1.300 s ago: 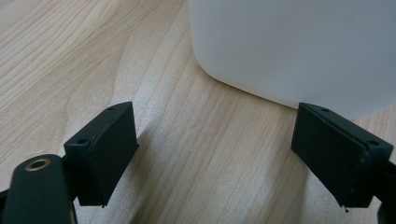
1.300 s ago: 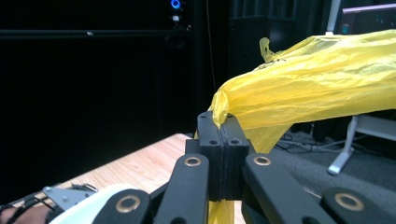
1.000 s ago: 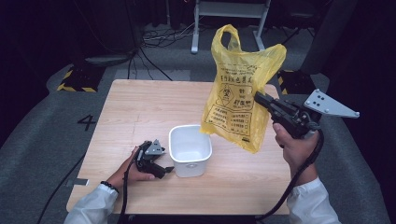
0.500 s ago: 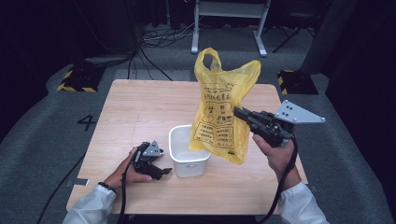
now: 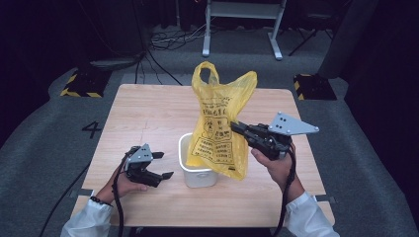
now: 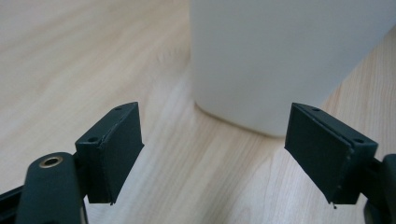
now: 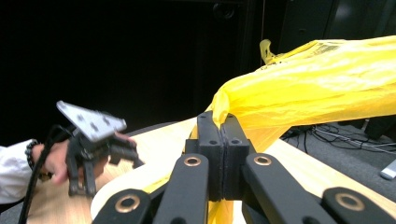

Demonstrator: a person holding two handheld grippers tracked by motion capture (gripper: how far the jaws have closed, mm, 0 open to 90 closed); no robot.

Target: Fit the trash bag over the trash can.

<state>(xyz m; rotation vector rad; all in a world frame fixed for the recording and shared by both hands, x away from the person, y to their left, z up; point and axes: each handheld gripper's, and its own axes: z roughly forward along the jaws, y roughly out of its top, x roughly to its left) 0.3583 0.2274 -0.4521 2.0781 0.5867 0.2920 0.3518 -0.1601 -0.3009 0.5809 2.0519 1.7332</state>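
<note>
Yellow and crinkled, the thin plastic carrier bag (image 5: 221, 129) has travelled leftward across the wooden table (image 5: 148, 113) and now hangs with its lower edge over the square white plastic container (image 5: 196, 168), possibly brushing the rim. The right gripper (image 5: 236, 126) keeps its jaws pinched on the bag's side. The left gripper (image 5: 163, 165) has lifted slightly beside the tub, jaws spread with nothing between them, having just narrowed a little. Lining the tub looks imminent.
</note>
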